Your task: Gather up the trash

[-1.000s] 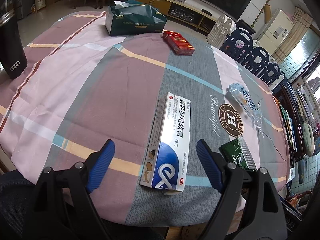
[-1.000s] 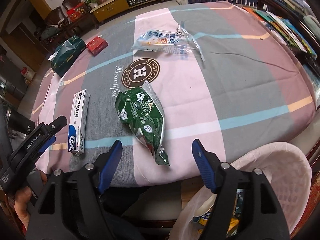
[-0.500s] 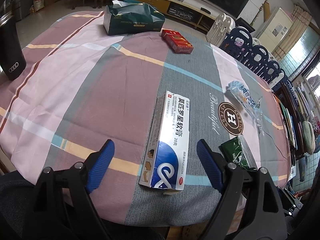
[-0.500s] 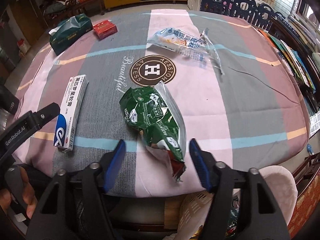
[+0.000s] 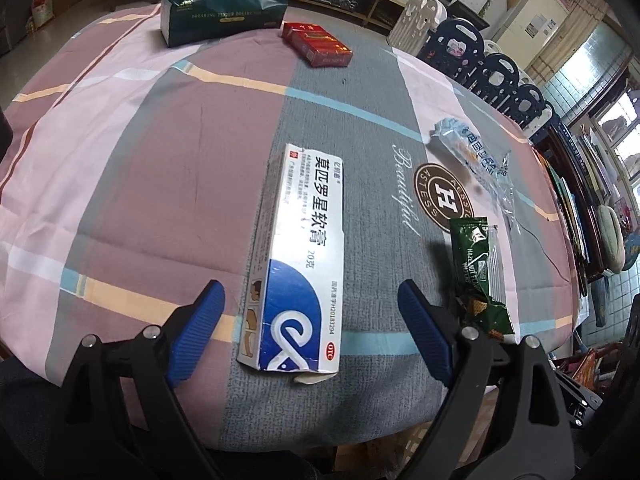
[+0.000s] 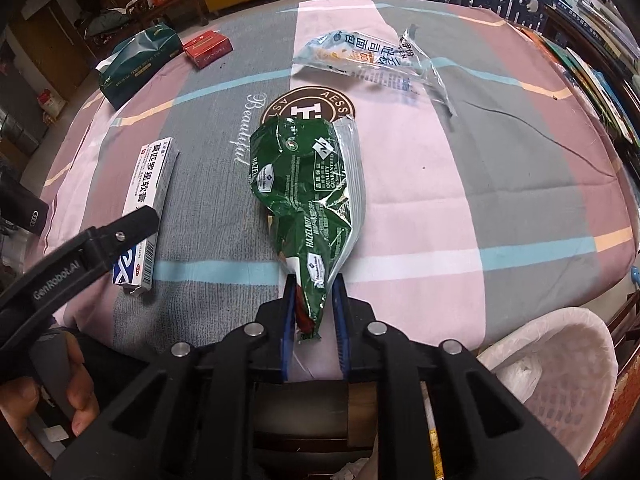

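Note:
A crumpled green snack wrapper point(image 6: 304, 184) lies on the checked tablecloth near the front edge. My right gripper point(image 6: 315, 280) is closing on its near end, and both blue pads press the foil. The same wrapper point(image 5: 476, 264) shows at the right of the left wrist view. My left gripper point(image 5: 310, 292) is opening wide around the near end of a white and blue ointment box point(image 5: 304, 248) without touching it. A clear plastic wrapper point(image 6: 360, 56) lies farther back on the table.
A white basket point(image 6: 572, 368) lined with a bag stands below the table's front right edge. A green tissue pack point(image 5: 220, 8) and a red packet point(image 5: 316, 44) sit at the far side. A hand point(image 6: 24, 396) holds the left gripper; a black cup point(image 6: 24, 208) stands at the left.
The right gripper's jaws have gone from wide apart to closed on the green wrapper's near end. The left gripper has sunk a little closer over the ointment box.

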Available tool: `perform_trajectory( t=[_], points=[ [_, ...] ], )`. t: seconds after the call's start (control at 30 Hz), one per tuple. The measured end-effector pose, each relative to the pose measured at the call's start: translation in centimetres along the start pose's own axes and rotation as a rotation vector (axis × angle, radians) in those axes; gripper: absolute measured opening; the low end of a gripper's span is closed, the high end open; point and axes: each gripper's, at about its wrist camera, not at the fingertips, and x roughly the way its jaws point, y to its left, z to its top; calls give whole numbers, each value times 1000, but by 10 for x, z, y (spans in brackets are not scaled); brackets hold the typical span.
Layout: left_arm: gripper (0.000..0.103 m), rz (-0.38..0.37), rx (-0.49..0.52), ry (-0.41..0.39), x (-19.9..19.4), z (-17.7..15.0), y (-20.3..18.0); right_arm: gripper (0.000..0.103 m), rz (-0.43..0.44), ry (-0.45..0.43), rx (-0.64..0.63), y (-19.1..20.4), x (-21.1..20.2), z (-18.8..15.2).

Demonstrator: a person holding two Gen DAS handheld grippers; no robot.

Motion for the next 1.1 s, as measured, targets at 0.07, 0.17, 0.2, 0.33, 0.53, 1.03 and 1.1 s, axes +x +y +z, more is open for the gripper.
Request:
perform_trajectory(
  t=[0.07,0.17,0.2,0.33,0.53,1.03,1.1],
  points=[
    [88,-16,-5,22,5,1,0,18,1,0,0,0,-1,-1],
    [88,-45,-27,39,10,1,2,18,1,-1,0,0,-1,-1],
    [88,-56,-36,29,10,2,4,18,1,-2,1,0,-1,-1],
    [83,-99,-62,13,10,3,7,18,2,-13,3,0,-4,-2],
    [40,-133,-62,12,13,5,7,18,12,-31,24,-5,-12,-2],
    [85,17,80,-18,19,7,-25,18,32,-58,69,-20,-27,-5],
    [85,98,167,-7,29,4,-40,18,34,-59,71,-21,-27,-6]
  ],
)
